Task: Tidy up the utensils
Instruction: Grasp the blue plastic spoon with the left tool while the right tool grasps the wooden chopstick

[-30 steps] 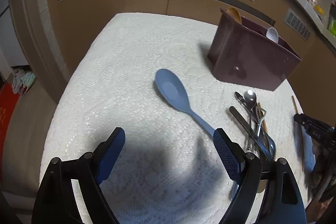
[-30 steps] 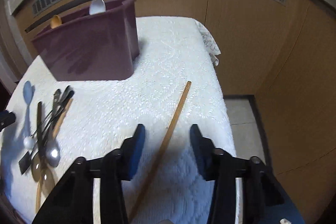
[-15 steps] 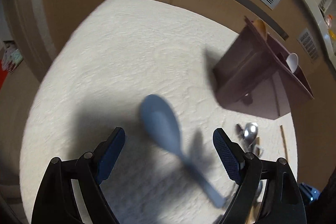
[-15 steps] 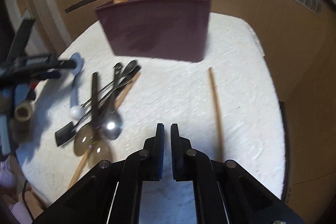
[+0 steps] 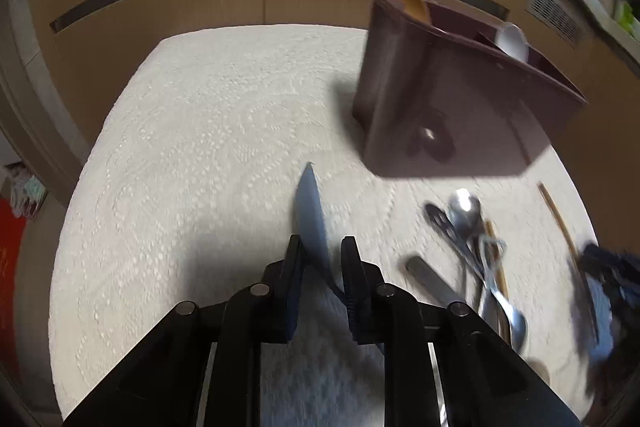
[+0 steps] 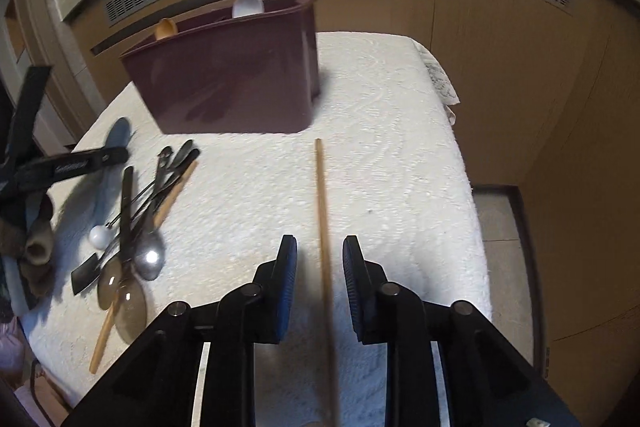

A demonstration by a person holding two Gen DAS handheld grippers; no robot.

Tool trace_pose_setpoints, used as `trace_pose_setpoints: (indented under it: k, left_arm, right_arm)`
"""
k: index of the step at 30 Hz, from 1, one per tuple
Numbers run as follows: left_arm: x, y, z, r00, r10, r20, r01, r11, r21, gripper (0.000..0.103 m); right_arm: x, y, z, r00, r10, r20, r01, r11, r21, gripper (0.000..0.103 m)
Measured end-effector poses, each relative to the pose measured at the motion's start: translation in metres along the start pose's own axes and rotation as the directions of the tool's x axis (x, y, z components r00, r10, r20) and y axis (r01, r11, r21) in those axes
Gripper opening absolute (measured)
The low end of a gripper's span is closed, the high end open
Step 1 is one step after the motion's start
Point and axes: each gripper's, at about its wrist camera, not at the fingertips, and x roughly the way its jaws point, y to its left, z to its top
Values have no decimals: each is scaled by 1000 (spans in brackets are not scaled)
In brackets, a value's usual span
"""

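A blue spoon [image 5: 310,211] stands on its edge between the fingers of my left gripper [image 5: 320,247], whose jaws are closing and press on its handle. The maroon organizer [image 5: 440,99] stands beyond it to the right and holds a wooden spoon [image 5: 408,1] and a white spoon [image 5: 512,41]. In the right wrist view a wooden chopstick [image 6: 322,207] lies flat on the cloth between the fingers of my right gripper [image 6: 320,247]. Those jaws are opening, with a gap on each side of the stick. The left gripper [image 6: 80,163] shows at the left edge there.
A pile of metal and wooden utensils [image 6: 140,219] lies left of the chopstick, in front of the organizer [image 6: 232,79]. The white lace cloth [image 6: 400,147] ends close to the right, where the floor [image 6: 500,227] shows. Brown cabinets with vents stand behind the table.
The left jaws went from wide apart to closed around the blue spoon, which turned onto its edge. The right jaws shut beside the chopstick, then parted and now straddle it.
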Motion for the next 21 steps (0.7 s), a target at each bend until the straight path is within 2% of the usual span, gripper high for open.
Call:
trace_pose_setpoints:
  k: [5,7,9,10,11,12,13,14,21]
  left_arm:
    - [-20,-13,-27,994,-107,-38,110,990,88,20]
    - [-26,-15,-35,992,-114,-45,118,988,95,20]
    - [-30,-16,-35,993,-105,-46,109,990,93,21]
    - [-32,-15,-34,993,-106,-48,110,990,89,23]
    - [-34,-15,-32,992,-112,-54,116,990,85,26]
    - [-35,-15,-30,991,-117,-60,121,989,80,38]
    - [-35,-15,-28,992,-115,-60,119,990,74,50]
    - [-34,-16,-25,993,-105,-59,109,991,71,56]
    - [-13,-19,-13,996,-5,-91,11,998,64,56]
  right_arm:
    - [22,6,14,999,0,-38,-1,1000,-20,23]
    - [27,10,18,999,-11,-42,10,1000,-26,22]
    - [29,13,21,999,-14,-47,13,999,-31,13]
    - [29,15,22,999,-8,-53,6,999,-33,6]
    - [28,17,21,998,7,-60,-9,999,-31,6]
    - [26,20,20,997,32,-65,-34,999,-31,6]
    - [23,23,18,996,60,-71,-63,998,-32,6]
    - [20,27,16,994,85,-75,-88,996,-30,6]
    - [10,45,-1,986,141,-95,-145,988,-46,6]
